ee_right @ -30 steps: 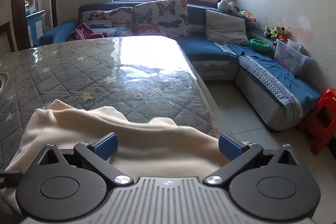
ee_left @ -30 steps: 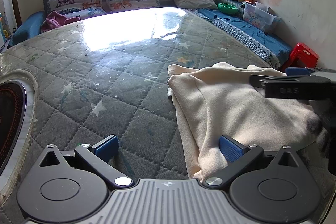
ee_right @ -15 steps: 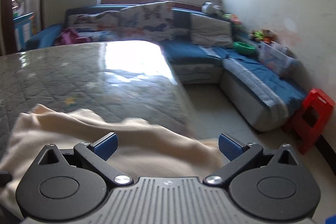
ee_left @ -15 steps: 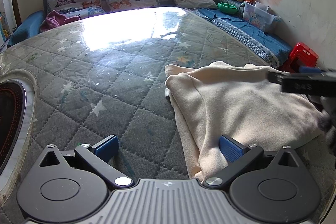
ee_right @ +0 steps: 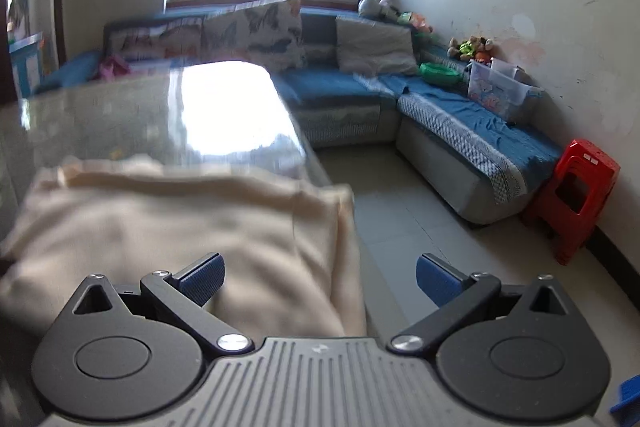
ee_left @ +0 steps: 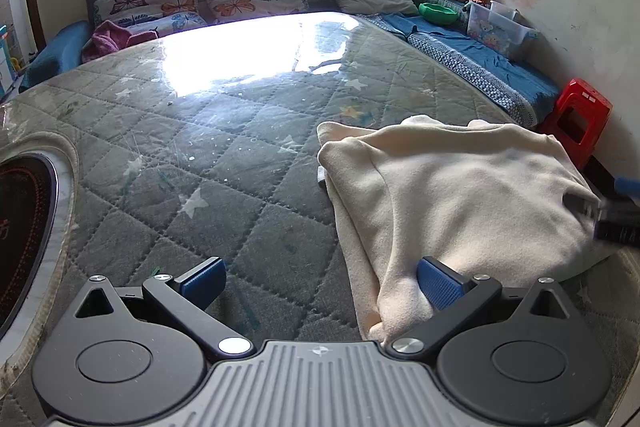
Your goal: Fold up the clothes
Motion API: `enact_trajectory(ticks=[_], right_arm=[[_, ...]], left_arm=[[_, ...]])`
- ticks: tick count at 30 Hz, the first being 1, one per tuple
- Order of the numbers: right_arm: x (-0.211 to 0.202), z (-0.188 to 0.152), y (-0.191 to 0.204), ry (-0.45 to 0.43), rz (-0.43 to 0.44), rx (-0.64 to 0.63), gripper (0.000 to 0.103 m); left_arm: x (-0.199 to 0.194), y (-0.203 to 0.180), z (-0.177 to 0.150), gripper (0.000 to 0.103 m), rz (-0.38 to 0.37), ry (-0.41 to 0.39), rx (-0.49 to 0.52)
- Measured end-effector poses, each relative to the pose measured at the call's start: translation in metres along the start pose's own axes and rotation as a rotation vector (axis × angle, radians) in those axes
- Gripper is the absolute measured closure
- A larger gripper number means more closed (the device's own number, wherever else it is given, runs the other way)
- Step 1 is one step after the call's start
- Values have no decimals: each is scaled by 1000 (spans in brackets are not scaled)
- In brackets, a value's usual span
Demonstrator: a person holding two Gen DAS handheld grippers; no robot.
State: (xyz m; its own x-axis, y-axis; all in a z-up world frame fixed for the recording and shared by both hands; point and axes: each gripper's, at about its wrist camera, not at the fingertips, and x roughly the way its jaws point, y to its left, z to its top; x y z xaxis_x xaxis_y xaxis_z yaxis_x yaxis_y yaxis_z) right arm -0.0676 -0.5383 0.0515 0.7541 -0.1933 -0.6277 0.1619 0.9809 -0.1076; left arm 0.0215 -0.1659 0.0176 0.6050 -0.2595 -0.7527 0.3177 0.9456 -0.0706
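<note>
**Cream garment lies between two open grippers at the table's right edge**

Left wrist view: the cream garment (ee_left: 452,195) lies in doubled layers on the quilted table (ee_left: 208,155), ahead and to the right of the left gripper (ee_left: 320,281). Its jaws are wide apart, the right pad against a near fold, gripping nothing. The garment's long run goes from that near fold away towards the far right. The right gripper (ee_left: 612,223), blurred, sits at the cloth's right edge.

Right wrist view: the right gripper (ee_right: 320,279) is spread wide and empty. The garment (ee_right: 168,227) lies ahead-left, its right edge hanging off the table (ee_right: 120,115). Both grippers are close; the left's pad alone touches cloth.
</note>
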Motion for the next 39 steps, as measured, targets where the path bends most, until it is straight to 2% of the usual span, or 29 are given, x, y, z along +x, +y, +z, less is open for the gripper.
enact_trajectory(ticks=[5,11,13,14,19,39], right_arm=[[-16,-4,-1,-26,8,15,0],[-44,-9,10,-72,34,-43,0],[-51,-13,15,-53,79,-27,0],[-56,-15,19,-82,57,-60,0],[-70,-21,31,-97,108,-87,0],[-97,-44,61,-104,178,-153,0]], left_arm=[[-5,0,-1,0,11,-5,8],[-10,-3,-6,0,17,-8,13],[-13,-4,-8,0,18,-12,14],[-15,-4,-9,0,16,-14,15],[-22,-6,-13,0,15,-22,21],[-46,-17,-26,0,7,-56,39]])
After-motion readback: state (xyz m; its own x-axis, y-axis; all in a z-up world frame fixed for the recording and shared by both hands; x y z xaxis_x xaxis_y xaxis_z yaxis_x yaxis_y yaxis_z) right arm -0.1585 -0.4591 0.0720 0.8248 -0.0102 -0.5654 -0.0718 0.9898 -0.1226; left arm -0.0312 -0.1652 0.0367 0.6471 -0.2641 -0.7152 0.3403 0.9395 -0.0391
